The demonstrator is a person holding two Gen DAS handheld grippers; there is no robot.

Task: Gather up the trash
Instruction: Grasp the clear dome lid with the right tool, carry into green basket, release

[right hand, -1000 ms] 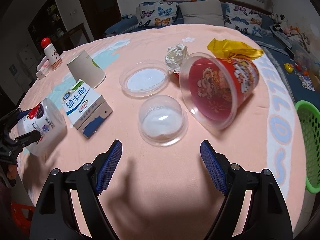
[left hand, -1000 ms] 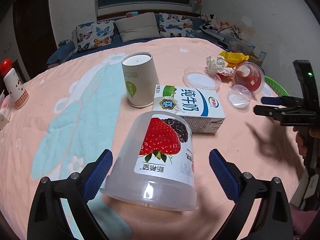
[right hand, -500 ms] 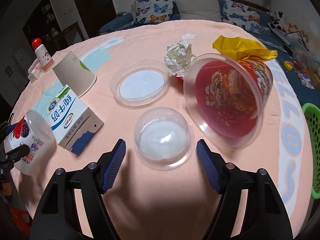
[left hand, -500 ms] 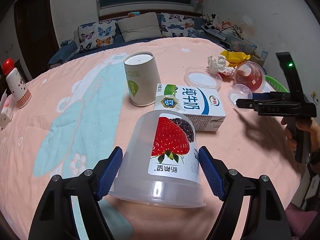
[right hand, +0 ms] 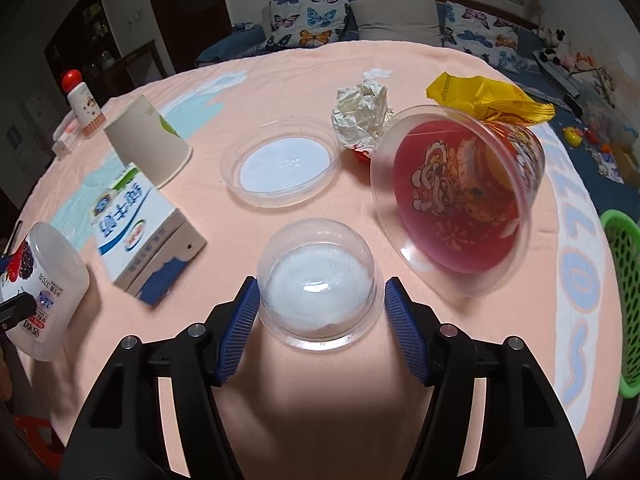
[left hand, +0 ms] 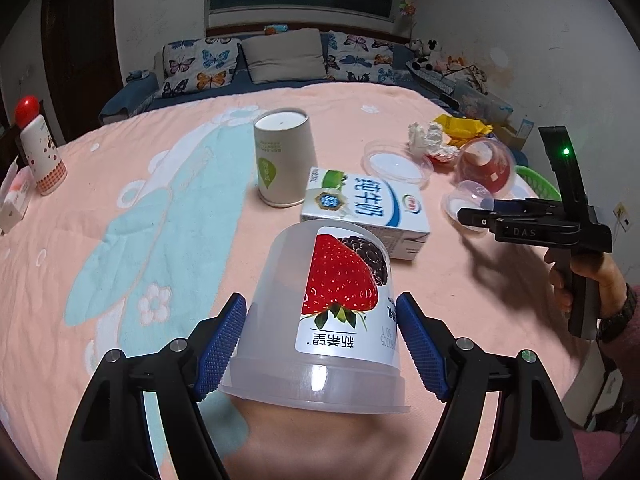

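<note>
Two grips: yogurt cup between left fingers, dome lid between right fingers.

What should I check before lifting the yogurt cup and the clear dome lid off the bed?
1. Left gripper around the strawberry yogurt cup: ok, its jaws have closed in and the pads sit against the cup's sides.
2. Cup lifted clear: not ok, it lies tipped with its rim on the bedspread.
3. Right gripper around the clear dome lid: ok, the lid is between jaws that have just been closing.
4. Right pads gripping the lid: cannot tell, the left pad looks to touch, the right shows a slight gap.
5. Green basket in view: ok, at the bed's right edge.
</note>
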